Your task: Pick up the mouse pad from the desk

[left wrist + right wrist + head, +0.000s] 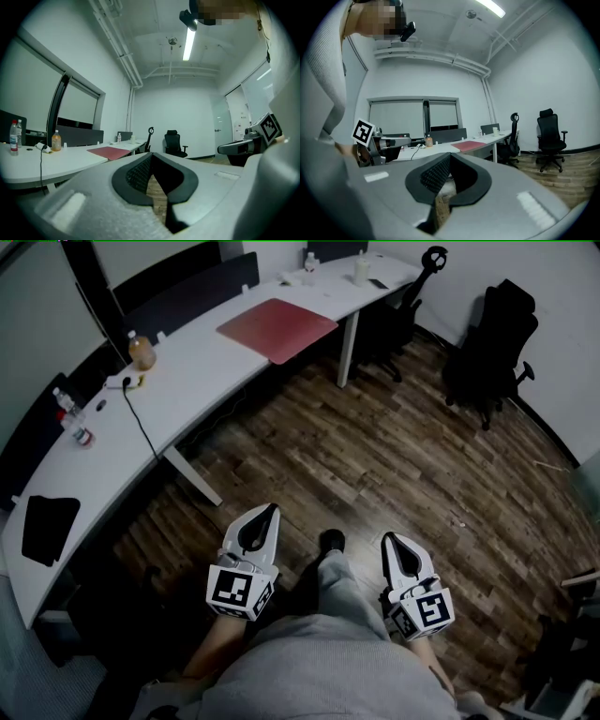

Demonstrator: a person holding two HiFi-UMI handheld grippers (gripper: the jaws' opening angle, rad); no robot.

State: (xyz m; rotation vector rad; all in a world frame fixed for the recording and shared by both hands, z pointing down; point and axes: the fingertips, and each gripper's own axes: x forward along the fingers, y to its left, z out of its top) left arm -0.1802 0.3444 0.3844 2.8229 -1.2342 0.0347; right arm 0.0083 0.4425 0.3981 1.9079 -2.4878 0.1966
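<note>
The pad (277, 329) (112, 152) (468, 145) is the flat red one lying on the white desk (206, 371), toward the far end. Nothing is touching it. Past it at the far end there's a small bottle and a cup. Nearer along the desk is a juice bottle (141, 351) with a black cable (141, 427) trailing off toward the desk edge. Next come two water bottles (70, 413), and a black mat (49, 526) sits at the near end. Two black chairs (492, 343) stand on the wood floor (375, 456) across the room.

Both grippers are well apart from the desk, held low in front of the person's lap over the floor. The left gripper (267, 512) (152, 157) has its jaws together with nothing in them. Same for the right gripper (389, 540) (449, 157): closed up and empty.
</note>
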